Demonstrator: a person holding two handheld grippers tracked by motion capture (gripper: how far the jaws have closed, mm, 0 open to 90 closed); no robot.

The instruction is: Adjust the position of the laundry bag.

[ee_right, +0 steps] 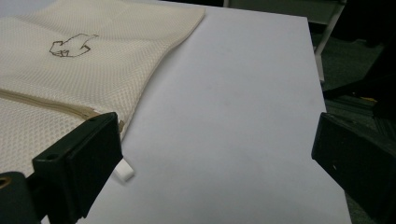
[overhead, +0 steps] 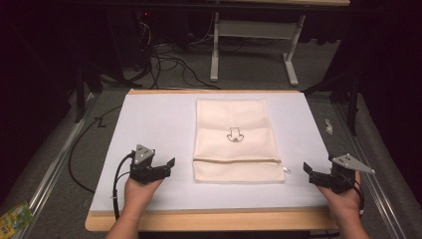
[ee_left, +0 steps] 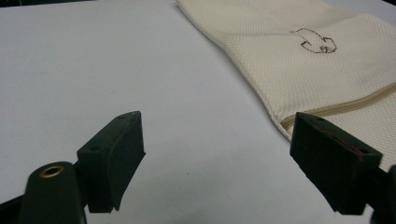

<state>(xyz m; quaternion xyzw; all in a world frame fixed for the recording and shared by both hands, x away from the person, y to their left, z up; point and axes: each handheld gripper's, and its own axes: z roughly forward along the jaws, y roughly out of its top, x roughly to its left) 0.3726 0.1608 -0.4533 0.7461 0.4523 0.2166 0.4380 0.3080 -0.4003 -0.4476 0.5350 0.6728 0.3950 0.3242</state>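
Observation:
A cream mesh bag (overhead: 234,144) lies flat in the middle of the white sheet (overhead: 149,129). A small dark drawing (overhead: 235,134) marks its middle, and a zipper (overhead: 234,160) runs across near its front end. The white zipper pull (overhead: 287,170) sticks out at the bag's right edge. My left gripper (overhead: 166,168) rests on the sheet just left of the bag, open, with nothing between its jaws. In the left gripper view (ee_left: 217,126) the bag (ee_left: 317,70) lies ahead to the right. My right gripper (overhead: 309,173) stands open to the right of the bag. The right gripper view (ee_right: 215,126) shows the bag (ee_right: 84,70) and the pull (ee_right: 123,171) beside its left jaw.
The sheet covers a wooden table whose bare front edge (overhead: 209,220) runs along the bottom. Grey carpet surrounds it. Behind stand a white table frame (overhead: 215,50) and floor cables (overhead: 164,64). A green packet (overhead: 15,219) lies at the lower left.

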